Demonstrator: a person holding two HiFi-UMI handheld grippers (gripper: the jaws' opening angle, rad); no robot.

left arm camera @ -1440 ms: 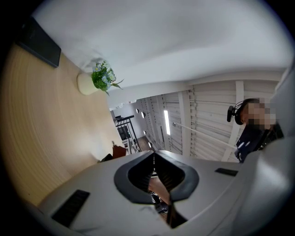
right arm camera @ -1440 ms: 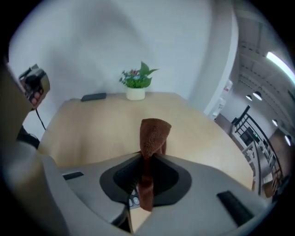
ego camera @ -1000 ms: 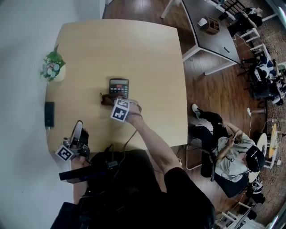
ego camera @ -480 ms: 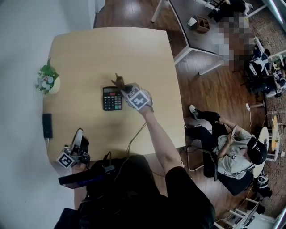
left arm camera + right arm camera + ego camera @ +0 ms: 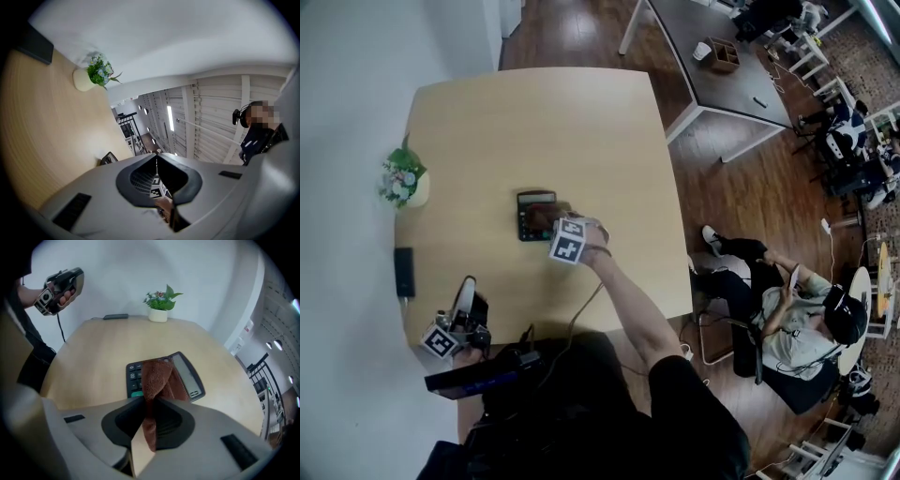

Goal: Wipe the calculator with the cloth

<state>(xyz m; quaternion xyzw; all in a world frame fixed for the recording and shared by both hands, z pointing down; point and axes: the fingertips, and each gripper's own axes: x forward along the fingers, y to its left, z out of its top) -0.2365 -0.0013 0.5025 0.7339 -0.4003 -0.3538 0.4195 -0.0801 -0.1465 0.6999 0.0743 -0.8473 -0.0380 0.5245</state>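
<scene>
A black calculator (image 5: 528, 216) lies mid-table; in the right gripper view its keys and display (image 5: 188, 376) show on either side of the cloth. My right gripper (image 5: 553, 223) points steeply down over it, shut on a brown cloth (image 5: 157, 378). The cloth's free end drapes across the calculator's face (image 5: 546, 217). My left gripper (image 5: 465, 289) hovers at the table's near left corner, shut and holding nothing, its jaws closed tip to tip (image 5: 156, 157). It also appears at the upper left of the right gripper view (image 5: 61, 284).
A small plant in a white pot (image 5: 403, 180) and a flat black device (image 5: 403, 272) sit along the table's (image 5: 534, 122) left edge. A seated person (image 5: 778, 319) is on the floor side to the right. A dark table (image 5: 722, 66) stands beyond.
The right gripper carried the cloth from beside the calculator's far right corner back onto its face. The left gripper stayed where it was.
</scene>
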